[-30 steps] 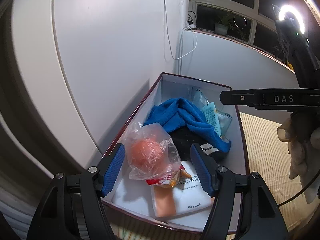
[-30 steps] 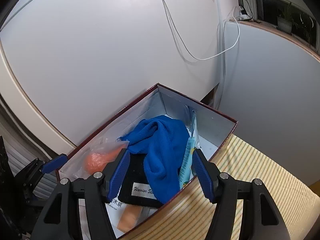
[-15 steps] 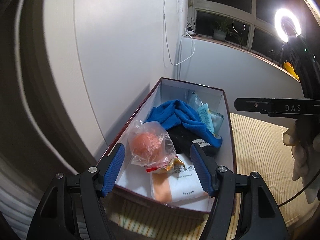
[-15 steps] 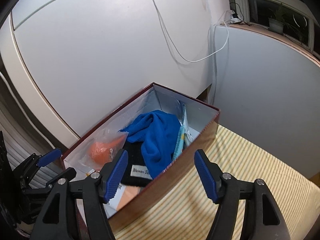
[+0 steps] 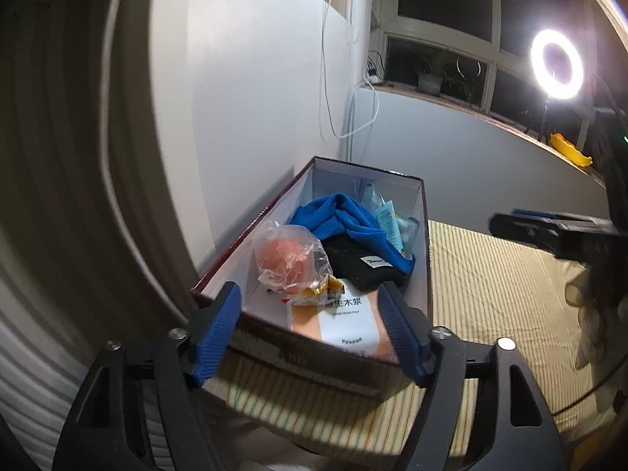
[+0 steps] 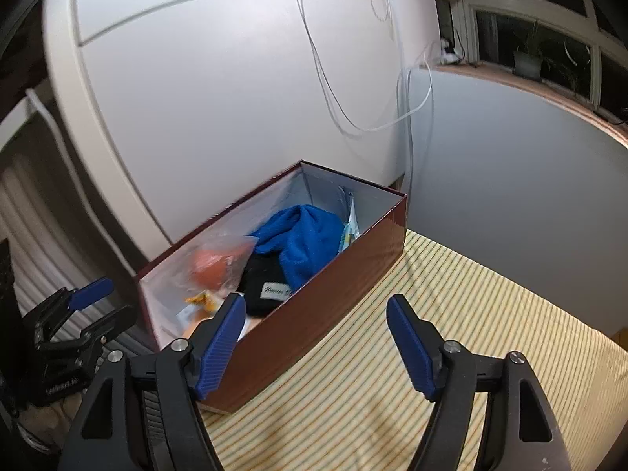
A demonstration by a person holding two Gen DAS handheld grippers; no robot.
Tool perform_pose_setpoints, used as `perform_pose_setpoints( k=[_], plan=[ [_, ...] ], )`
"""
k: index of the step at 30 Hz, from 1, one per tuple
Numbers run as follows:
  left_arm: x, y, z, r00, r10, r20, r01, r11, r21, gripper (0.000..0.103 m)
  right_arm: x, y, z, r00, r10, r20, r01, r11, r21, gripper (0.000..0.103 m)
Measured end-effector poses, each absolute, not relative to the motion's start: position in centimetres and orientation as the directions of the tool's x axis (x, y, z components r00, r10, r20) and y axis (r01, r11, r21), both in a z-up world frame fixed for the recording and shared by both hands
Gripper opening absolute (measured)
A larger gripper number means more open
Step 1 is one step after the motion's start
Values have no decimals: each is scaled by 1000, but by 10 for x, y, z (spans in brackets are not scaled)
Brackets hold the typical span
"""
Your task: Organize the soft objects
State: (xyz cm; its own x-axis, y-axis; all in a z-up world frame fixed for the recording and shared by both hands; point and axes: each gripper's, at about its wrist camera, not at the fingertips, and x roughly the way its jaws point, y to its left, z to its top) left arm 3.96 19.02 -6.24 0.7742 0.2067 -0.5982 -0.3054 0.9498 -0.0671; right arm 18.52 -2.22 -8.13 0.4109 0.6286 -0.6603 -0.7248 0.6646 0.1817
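Observation:
A dark red box (image 5: 329, 357) (image 6: 314, 310) stands on a yellow striped cloth (image 6: 451, 306) against the wall. Inside lie a blue towel (image 5: 345, 216) (image 6: 306, 239), a black knit cap (image 5: 361, 267) (image 6: 263, 278), an orange ball in a clear bag (image 5: 286, 255) (image 6: 212, 263), a tissue pack (image 5: 345, 322) and pale blue packets (image 5: 392, 223). My left gripper (image 5: 310, 329) hangs before the box's near end, jaws opening, nothing between them. My right gripper (image 6: 314, 341) is pulled back over the box's long side and the cloth, jaws opening, holding nothing.
White wall panels and a hanging white cable (image 5: 333, 78) rise behind the box. A lit ring lamp (image 5: 555, 64) and a window sill with a plant (image 5: 428, 78) stand at the back right. Striped cloth (image 5: 502, 286) spreads to the right of the box.
Both grippers have drawn back from the box, so it looks smaller and farther away. Their jaws stand wider than before. The things in the box have not moved.

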Motion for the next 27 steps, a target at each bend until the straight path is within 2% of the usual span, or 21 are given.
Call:
perform_pose_setpoints(
  k=[2,6,10,14,18,27],
  plan=[
    [27,187,-62,782,219,-583,-318,946,-70,76,173,-33,-82,426,635,-645,-728,664,172,81],
    [5,177,-63,793,230,-564,-332,940,-83,76,142,-52,-89,440,633,-637,-741,657,140,81],
    [-14,160,-62,800,241,-549,-335,939,-76,82,113,-66,-93,456,630,-629,-752,650,107,82],
    [-28,150,-59,807,246,-536,-345,934,-90,82,86,-81,-95,484,629,-609,-751,656,80,86],
    [-40,145,-59,810,237,-536,-350,930,-117,82,67,-98,-97,500,637,-587,-740,666,94,88],
    [-56,136,-61,806,251,-536,-353,931,-95,82,44,-129,-109,525,628,-575,-698,704,131,89]
  ],
)
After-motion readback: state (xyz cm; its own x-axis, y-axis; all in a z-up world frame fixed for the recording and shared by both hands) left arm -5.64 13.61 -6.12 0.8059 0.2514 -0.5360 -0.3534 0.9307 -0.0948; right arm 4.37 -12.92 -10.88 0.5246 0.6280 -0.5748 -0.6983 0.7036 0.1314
